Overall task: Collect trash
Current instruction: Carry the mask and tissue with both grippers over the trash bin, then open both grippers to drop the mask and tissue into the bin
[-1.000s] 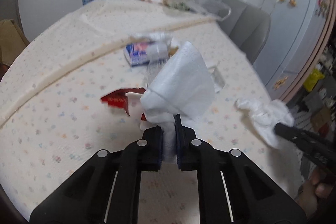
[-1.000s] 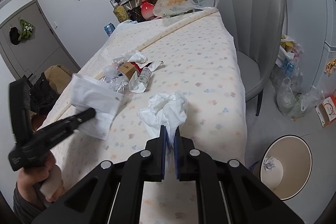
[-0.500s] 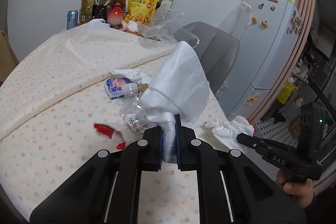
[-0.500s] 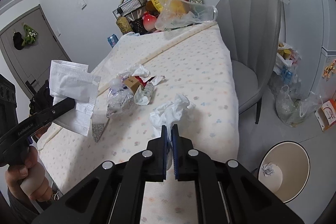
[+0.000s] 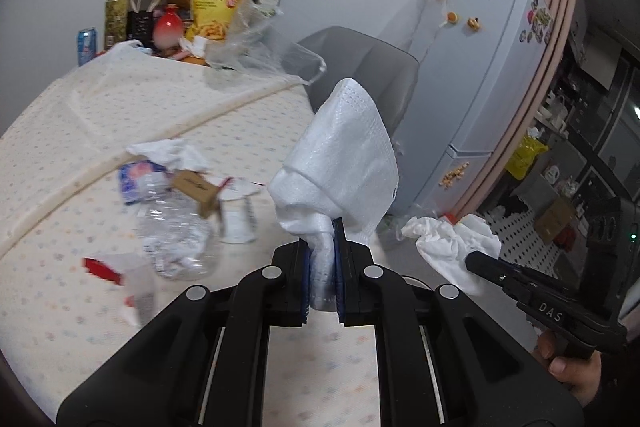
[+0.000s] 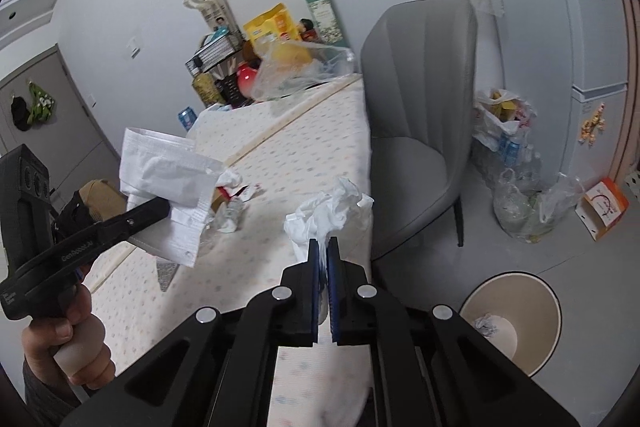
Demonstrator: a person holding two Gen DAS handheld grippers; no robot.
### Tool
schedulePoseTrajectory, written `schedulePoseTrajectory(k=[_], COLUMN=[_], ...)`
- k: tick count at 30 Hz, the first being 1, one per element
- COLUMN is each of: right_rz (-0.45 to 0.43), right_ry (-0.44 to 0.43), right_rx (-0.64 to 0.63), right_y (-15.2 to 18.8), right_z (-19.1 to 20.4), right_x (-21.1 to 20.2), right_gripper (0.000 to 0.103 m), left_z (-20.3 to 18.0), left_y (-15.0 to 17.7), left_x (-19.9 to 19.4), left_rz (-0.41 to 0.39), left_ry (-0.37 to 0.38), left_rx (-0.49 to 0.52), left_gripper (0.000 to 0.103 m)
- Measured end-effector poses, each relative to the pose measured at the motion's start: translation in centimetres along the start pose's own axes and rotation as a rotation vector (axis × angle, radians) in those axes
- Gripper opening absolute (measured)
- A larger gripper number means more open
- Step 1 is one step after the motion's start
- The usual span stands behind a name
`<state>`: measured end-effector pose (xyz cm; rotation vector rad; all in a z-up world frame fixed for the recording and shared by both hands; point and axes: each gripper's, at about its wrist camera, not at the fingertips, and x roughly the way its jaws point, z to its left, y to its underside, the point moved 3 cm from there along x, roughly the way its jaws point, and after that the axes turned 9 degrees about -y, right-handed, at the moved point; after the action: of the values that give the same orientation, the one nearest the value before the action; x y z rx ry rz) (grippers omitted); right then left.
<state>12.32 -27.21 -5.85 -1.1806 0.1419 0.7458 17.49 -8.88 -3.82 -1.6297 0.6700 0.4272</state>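
Litter on table: a crushed plastic bottle (image 5: 176, 239), a red wrapper (image 5: 100, 267) and paper scraps lie in a loose heap on the flowered tablecloth (image 5: 100, 115), far left in your left-wrist view; you leave these for another trip.
Left gripper (image 5: 323, 251): its jaws are clamped on the bunched lower edge of a white face mask (image 5: 344, 163), which stands up out of the pads and hangs clear above the table.
Left load advice: you hold only a gathered corner, so carry it steadily and avoid a quick swing that could work the fabric loose.
Right gripper (image 6: 323, 259): its jaws are pinched almost together on a crumpled white tissue (image 6: 332, 207), held off the table edge beside the grey chair (image 6: 416, 131).
Right load advice: the wad is light and thinly caught, so you keep the squeeze on until you are directly above the opening.
Bin (image 6: 548, 331): it sits on the floor to the lower right of the right-wrist view, open-topped, with what looks like one crumpled scrap inside, though it is small and hard to make out.
Step in hand, as I judge it: you carry both pieces rightward to the bin; lower each gripper over the mouth before letting go, one at a time, so nothing drifts onto the floor.
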Motion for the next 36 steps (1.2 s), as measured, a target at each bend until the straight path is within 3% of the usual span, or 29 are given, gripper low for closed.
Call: schedulePoseTrajectory(k=[9, 16, 24, 28, 29, 30, 32, 36], right_rz=[-0.046, -0.053, -0.029, -0.008, -0.002, -0.002, -0.025, -0.029], right_ry=[0.115, 0.199, 0.267, 0.26, 0.243, 0.228, 0.237, 0.23], right_rx=[0.114, 0.233, 0.335, 0.387, 0.404, 0.417, 0.425, 0.47], right_y=[0.6, 1.9, 4.2, 5.5, 5.9, 6.2, 6.8, 7.7], right_z=[-8.1, -15.3, -22.9, -26.2, -27.2, -27.9, -29.2, -30.8], right_x=[-3.9, -4.6, -3.6, -1.9, -1.4, -1.0, -0.7, -0.7], right_gripper=[0.005, 0.005, 0.008, 0.009, 0.015, 0.039, 0.071, 0.071], left_z=[-8.8, -15.2, -19.4, -20.4, -20.5, -20.6, -20.6, -21.0], left_y=[0.7, 1.6, 3.0, 3.8, 4.0, 4.1, 4.5, 5.0], left_x=[5.3, 10.1, 14.5, 15.8, 16.1, 16.2, 16.5, 16.9], left_rz=[0.091, 0.181, 0.268, 0.299, 0.305, 0.31, 0.321, 0.338], left_ry=[0.072, 0.103, 0.109, 0.102, 0.099, 0.096, 0.087, 0.077], left_rx=[0.085, 0.136, 0.16, 0.169, 0.17, 0.171, 0.175, 0.189], left_gripper=[0.01, 0.01, 0.01, 0.01, 0.01, 0.01, 0.01, 0.01])
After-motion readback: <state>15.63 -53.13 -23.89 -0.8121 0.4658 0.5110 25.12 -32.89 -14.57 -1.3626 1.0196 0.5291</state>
